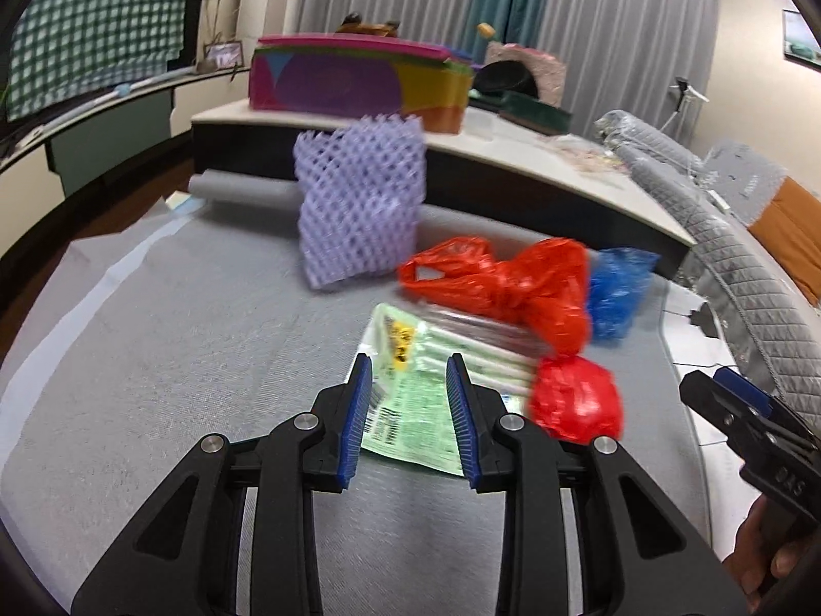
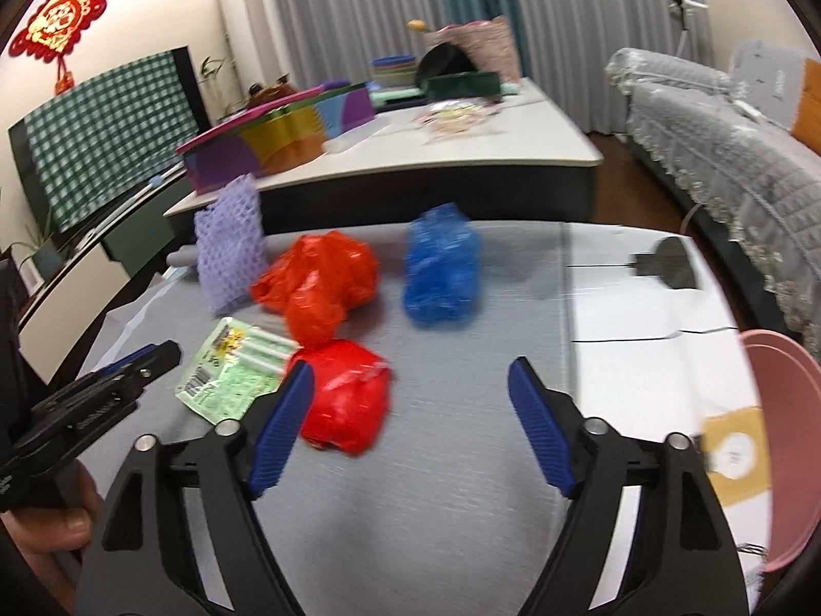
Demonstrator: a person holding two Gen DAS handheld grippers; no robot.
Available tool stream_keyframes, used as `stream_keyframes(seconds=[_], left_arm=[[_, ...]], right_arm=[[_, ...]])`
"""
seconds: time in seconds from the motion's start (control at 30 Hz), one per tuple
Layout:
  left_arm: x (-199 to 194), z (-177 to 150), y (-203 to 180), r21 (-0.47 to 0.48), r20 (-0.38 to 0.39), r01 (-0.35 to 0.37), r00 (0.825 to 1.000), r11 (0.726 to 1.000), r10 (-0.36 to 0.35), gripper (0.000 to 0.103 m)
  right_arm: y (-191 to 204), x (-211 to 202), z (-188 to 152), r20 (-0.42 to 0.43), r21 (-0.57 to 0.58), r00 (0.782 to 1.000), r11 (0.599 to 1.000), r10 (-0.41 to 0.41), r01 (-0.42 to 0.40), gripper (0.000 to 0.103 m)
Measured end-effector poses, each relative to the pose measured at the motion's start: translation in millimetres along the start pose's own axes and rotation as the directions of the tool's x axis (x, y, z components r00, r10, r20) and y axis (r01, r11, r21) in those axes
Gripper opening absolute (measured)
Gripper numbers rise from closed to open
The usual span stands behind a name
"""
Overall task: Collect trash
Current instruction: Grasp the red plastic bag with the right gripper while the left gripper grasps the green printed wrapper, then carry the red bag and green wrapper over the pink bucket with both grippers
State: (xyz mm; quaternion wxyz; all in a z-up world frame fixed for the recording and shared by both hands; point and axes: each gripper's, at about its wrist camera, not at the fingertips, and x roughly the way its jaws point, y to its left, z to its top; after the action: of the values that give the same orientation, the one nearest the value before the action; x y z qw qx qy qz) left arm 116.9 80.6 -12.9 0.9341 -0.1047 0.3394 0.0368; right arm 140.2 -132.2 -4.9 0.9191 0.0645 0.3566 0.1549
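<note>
Your trash sits bunched mid-worktop, ahead of both tools. Right tool is spread wide and empty, the red bag just off its left finger. Left tool, partly spread and empty, straddles the green wrapper, which runs away from you.

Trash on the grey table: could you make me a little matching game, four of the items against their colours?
Things:
1. foam net sleeve
2. flat printed packet
3. crumpled ball nearest the grippers
4. crumpled bag at the far right of the pile

Colours:
a. blue
b. light green
c. red
d. pale purple

Pairs: 1-d, 2-b, 3-c, 4-a
</note>
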Motion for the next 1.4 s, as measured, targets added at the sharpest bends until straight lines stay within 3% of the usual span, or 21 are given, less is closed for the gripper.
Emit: stream_keyframes(seconds=[0.3, 0.37, 0.43, 0.53, 0.57, 0.7, 0.8, 1.4], left_arm=[[35, 2, 9, -0.029, -0.097, -0.024, 0.995, 0.999, 0.021, 0.031], [40, 2, 10, -0.032, -0.108, -0.030, 0.994, 0.999, 0.026, 0.031], [46, 1, 9, -0.035, -0.127, -0.033, 0.992, 0.999, 0.029, 0.031], [48, 0, 5, -0.025, -0.142, -0.043, 0.989, 0.999, 0.039, 0.031], [49, -1, 4, -0.018, -0.144, -0.047, 0.989, 0.999, 0.044, 0.030], [44, -2, 1, -0.008, -0.151, -0.040, 0.988, 0.999, 0.038, 0.010], [34, 0, -2, 0.000, -0.134, -0.035, 0.990, 0.999, 0.035, 0.003], [-46, 6, -21, 0.032, -0.003, -0.043, 0.999, 0.999, 0.043, 0.000]], right_arm=[[16, 49, -5, -0.132, -0.026, 0.991, 0.999, 0.033, -0.037, 0.085], [16, 56, -9, -0.156, -0.028, 0.987, 0.999, 0.030, -0.035, 0.082], [14, 61, -11, -0.175, -0.019, 0.983, 0.999, 0.047, -0.051, 0.072], [15, 59, -11, -0.173, -0.027, 0.983, 0.997, 0.063, -0.069, 0.058], [16, 57, -12, -0.169, -0.038, 0.984, 0.997, 0.057, -0.064, 0.058], [16, 51, -13, -0.158, -0.052, 0.986, 0.997, 0.055, -0.064, 0.054], [12, 41, -13, -0.147, -0.047, 0.988, 0.997, 0.048, -0.056, 0.053], [-20, -49, -10, -0.026, -0.009, 1.000, 1.000, 0.001, -0.001, 0.053]])
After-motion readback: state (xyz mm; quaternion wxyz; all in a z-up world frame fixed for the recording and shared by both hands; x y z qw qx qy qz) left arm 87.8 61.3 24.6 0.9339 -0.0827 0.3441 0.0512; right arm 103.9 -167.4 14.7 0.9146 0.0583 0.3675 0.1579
